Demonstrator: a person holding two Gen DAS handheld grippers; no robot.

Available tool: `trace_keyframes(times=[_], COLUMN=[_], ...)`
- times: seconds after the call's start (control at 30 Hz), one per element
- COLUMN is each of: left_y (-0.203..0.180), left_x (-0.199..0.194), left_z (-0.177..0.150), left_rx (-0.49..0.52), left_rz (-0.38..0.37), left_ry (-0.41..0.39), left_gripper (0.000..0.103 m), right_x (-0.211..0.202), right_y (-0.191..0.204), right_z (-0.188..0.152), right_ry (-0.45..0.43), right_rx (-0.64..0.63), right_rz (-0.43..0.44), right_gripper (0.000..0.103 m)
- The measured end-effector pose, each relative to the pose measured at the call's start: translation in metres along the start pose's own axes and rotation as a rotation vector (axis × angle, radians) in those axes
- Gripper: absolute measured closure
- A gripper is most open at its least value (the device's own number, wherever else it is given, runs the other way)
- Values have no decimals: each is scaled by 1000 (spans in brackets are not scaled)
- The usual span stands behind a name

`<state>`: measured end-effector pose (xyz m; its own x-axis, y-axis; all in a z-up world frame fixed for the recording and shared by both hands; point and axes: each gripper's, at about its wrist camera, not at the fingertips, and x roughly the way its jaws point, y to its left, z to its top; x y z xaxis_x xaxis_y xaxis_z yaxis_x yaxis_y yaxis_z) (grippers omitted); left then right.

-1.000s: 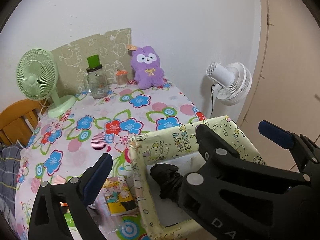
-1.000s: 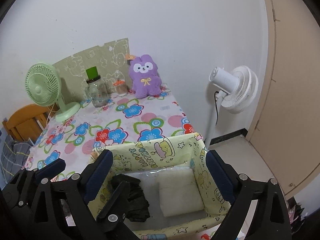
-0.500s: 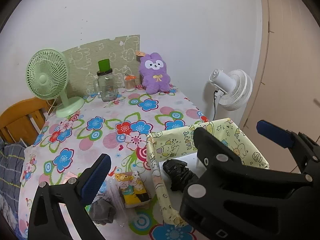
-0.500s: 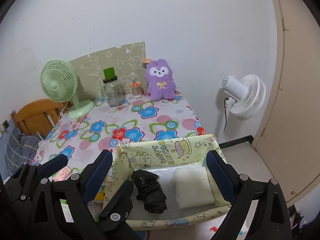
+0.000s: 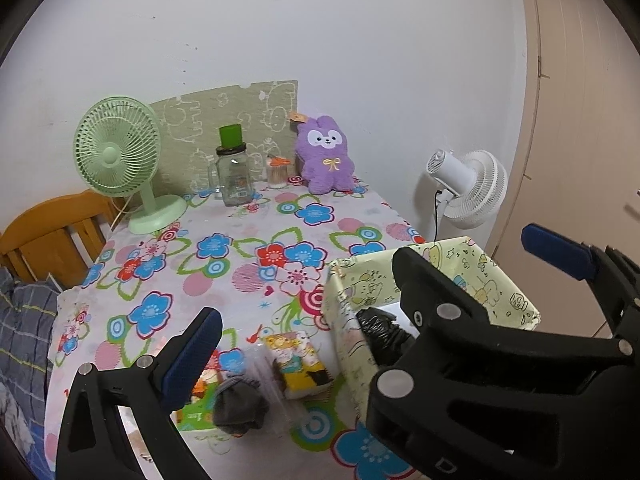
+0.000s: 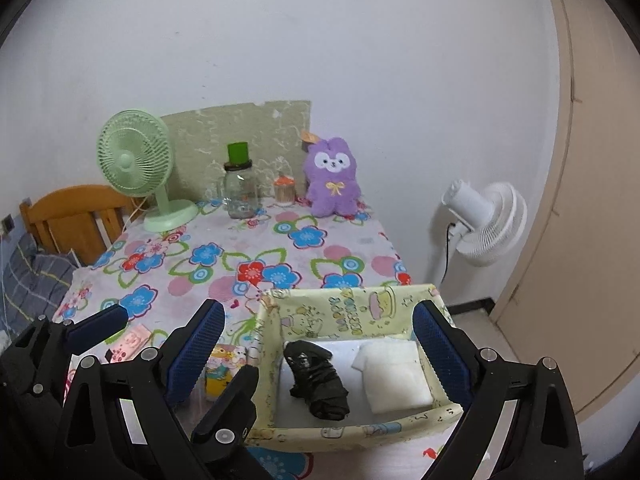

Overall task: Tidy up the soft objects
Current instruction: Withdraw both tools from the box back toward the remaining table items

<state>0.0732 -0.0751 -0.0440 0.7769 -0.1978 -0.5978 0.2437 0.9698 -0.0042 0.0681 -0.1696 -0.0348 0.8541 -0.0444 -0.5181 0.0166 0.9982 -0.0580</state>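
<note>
A yellow-green cartoon-print fabric box (image 6: 348, 310) sits at the table's near right corner. It holds a black bundled cloth (image 6: 316, 380) and a white folded cloth (image 6: 396, 376). Left of the box (image 5: 352, 288), a crumpled grey cloth (image 5: 240, 404) lies on the flowered tablecloth. A purple plush bunny (image 5: 326, 156) sits upright at the back against the wall. My left gripper (image 5: 370, 274) is open and empty, above the table's near edge. My right gripper (image 6: 316, 312) is open and empty, its pads straddling the box from above.
Beside the grey cloth lie a yellow tissue pack (image 5: 298, 364) and a pink item (image 6: 130, 342). At the back stand a green desk fan (image 5: 120, 160), a glass jar (image 5: 234, 176) and a small orange-lidded pot (image 5: 277, 172). A white fan (image 6: 484, 220) stands off the table's right; a wooden chair (image 5: 52, 232) is at the left.
Both grippers have drawn back and up from the box, widening the view. The grey cloth and more of the table's near edge have come into sight. Both stay open.
</note>
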Motion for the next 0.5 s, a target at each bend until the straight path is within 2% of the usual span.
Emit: trace_keyframes(times=[0.23, 0.3, 0.5], left_y=[19, 25, 41], left_x=[-11, -15, -22], left_z=[-7, -10, -16], left_rx=[-12, -18, -29], left_rz=[11, 15, 19], left_ry=[-9, -13, -17], left_gripper=[0, 0, 0], right_x=[-11, -13, -16], right_y=[23, 28, 44], right_z=[-3, -5, -8], right_ry=[-18, -17, -6], right_rx=[-24, -17, -15], right_rz=[-3, -1, 40], right_gripper=[6, 1, 0])
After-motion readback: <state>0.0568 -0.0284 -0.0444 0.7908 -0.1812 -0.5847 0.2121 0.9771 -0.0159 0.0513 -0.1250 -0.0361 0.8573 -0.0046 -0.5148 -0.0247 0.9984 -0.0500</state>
